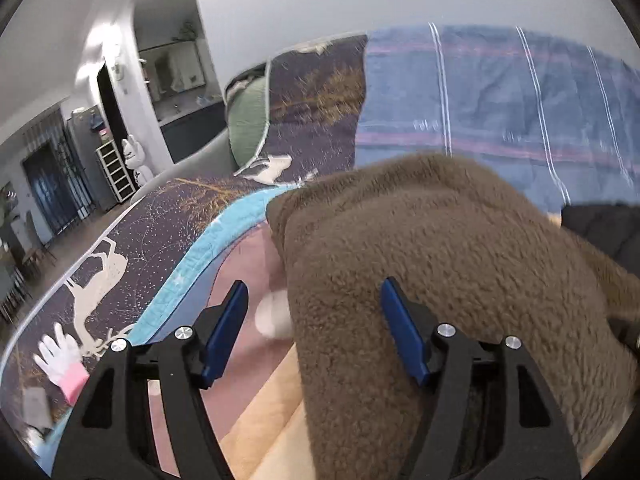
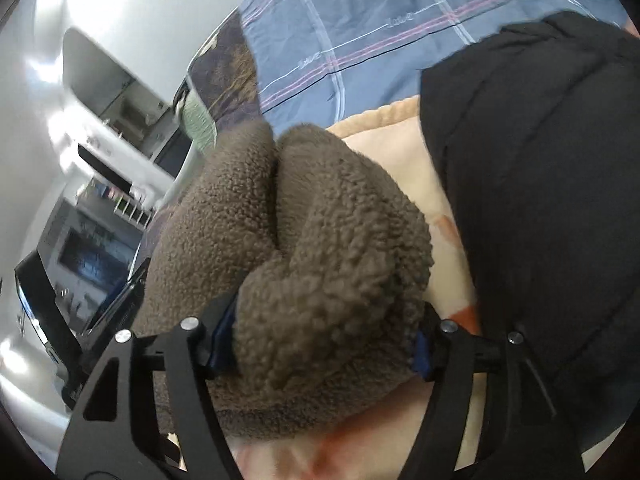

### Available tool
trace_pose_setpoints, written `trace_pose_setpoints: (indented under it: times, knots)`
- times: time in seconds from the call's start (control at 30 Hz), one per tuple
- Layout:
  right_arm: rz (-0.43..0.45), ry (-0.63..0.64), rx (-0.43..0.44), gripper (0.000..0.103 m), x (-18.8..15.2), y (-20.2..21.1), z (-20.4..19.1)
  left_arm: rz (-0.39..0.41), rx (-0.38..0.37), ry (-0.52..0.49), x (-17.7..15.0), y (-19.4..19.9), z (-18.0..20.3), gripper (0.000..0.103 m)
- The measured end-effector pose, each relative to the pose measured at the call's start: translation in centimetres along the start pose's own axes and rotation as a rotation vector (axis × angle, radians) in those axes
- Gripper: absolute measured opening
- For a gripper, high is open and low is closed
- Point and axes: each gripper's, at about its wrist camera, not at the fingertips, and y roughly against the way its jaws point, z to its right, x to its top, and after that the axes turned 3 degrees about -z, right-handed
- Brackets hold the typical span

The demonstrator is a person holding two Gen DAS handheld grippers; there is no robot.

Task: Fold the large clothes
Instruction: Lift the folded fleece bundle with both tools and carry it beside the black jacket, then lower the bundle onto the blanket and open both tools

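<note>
Left gripper: jaws spread wide, nothing clamped between them. The brown fleece garment lies ahead of and under the right-hand finger; its left edge runs down through the gap between the fingers. The left-hand finger sits over bare bedding: a pink-and-cream blanket, with a blurred white patch on it between the jaws (can't tell what it is).

Right gripper: jaws wide but packed with a thick bunch of the same brown fleece, which bulges up and forward out of the gap and hides most of both blue pads. Reads as a grip on the fleece. Fleece has a deep crease running forward from the jaws, two lobes either side.

Right of the right jaws: a black quilted garment, overlapping the cream blanket under it. In the left view, black fabric shows at the far right edge, beside the fleece.

Ahead of both jaw sets: blue plaid quilt past the fleece. Ahead-left of the left jaws: dark deer-print bedspread with a light-blue border, and a green cushion at its far end. White-and-pink glove lies on the bedspread, well left of the left jaws.
</note>
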Motion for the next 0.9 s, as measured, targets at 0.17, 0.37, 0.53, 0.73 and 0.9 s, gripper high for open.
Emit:
trace_pose_setpoints:
  times: [0.17,0.37,0.53,0.73,0.9]
  knots:
    - [-0.001,-0.012,-0.046,0.076,0.6,2.5,-1.0,0.012,-0.047,-0.046,-0.9,3.3,-1.8,0.074]
    - [0.220,0.412,-0.156,0.089,-7.9,12.4,-5.1,0.119,-0.152,-0.038,-4.1,7.8,-0.9,0.090]
    - [0.251,0.518,-0.272,0.091,-14.8,18.5,-4.2,0.157,-0.311,-0.015,-8.5,13.7,-1.0,0.100]
    - [0.278,0.493,-0.356,0.092,-18.4,24.1,-3.0,0.217,-0.353,-0.084,-12.1,21.2,-0.7,0.102]
    - [0.313,0.432,-0.397,0.093,-20.6,29.1,-3.6,0.250,-0.386,-0.087,-13.9,28.2,-1.0,0.102]
